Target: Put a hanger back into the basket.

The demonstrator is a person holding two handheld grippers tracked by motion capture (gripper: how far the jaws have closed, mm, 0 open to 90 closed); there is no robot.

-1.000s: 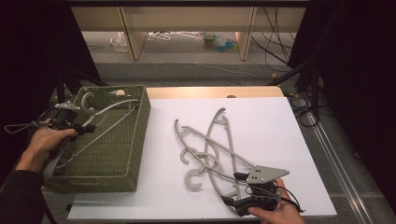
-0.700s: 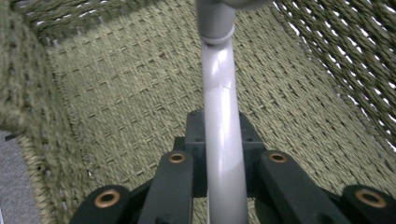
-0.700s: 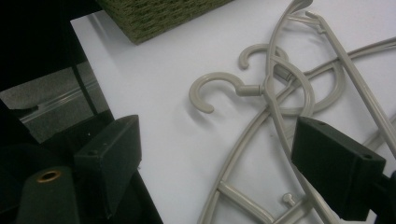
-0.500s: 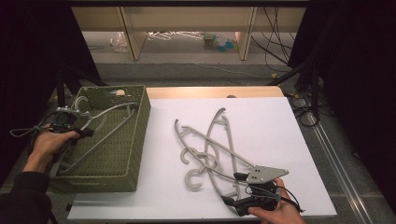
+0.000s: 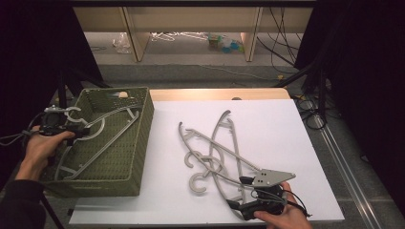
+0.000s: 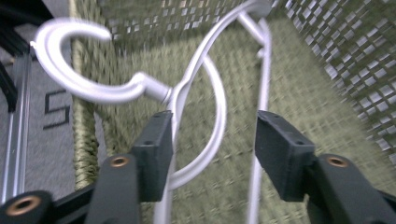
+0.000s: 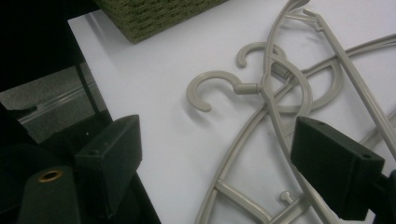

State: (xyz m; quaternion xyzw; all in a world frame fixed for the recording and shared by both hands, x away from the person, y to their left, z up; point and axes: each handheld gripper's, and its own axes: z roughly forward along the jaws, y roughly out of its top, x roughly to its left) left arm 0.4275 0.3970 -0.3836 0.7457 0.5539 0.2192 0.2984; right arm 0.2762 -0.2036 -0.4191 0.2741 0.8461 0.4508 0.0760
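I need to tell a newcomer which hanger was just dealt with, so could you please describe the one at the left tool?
Start at the green woven basket on the table's left side. A pale grey hanger lies inside it, its hook poking over the basket's far left rim beside the left tool. Unlike the hangers tangled on the white sheet, it is inside the basket.

A dark "S" or "5" marks the grey floor [image 6: 42,121]; nothing else legible.

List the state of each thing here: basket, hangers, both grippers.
green basket: upright on the table's left, holds a hanger.
hanger in the basket: lying inside, hook over the rim.
hangers on the white sheet: tangled pile, lying flat.
left gripper: jaws just opening, pads off the hanger.
right gripper: open above the pile.
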